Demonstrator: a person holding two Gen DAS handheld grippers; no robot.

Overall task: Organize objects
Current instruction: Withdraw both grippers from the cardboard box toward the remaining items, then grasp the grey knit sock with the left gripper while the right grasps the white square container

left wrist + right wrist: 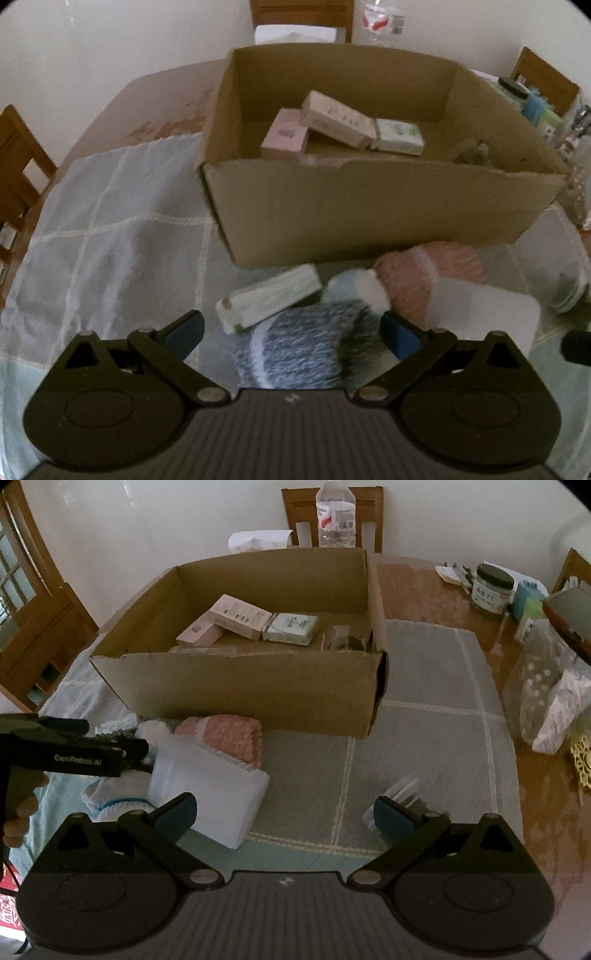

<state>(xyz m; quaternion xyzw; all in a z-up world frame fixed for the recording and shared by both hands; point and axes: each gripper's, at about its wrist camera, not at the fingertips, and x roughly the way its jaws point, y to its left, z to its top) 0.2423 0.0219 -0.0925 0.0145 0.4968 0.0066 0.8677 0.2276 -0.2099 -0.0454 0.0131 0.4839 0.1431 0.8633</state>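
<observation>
The left gripper (pixel 291 332) hangs with its jaws wide apart over a blue-and-white flecked knitted bundle (pixel 295 347) lying on the table just in front of the open brown cardboard box (pixel 369 206). The right gripper (pixel 284 819) also has its jaws apart and holds nothing, above the grey checked tablecloth (pixel 424 738).

The main risk appears to be the crowding. The knitted bundle touches a pale green flat packet (pixel 266 299), a pink fuzzy roll (pixel 424 277) and a translucent white plastic container (pixel 480 314), so jaws closing there could snag a neighbour or drag it along. The bundle looks soft and loose; a shallow pinch would likely catch only a fold and let it sag or slip on the lift over the box wall. The left view is blurred, so exact edges are hard to judge.

Inside the box already lie a pink carton (pixel 195 633), a beige carton (pixel 240 616) leaning across it, and a pale green square packet (pixel 291 627). Near the right gripper, a small clear packet (pixel 400 794) waits on the cloth.
</observation>
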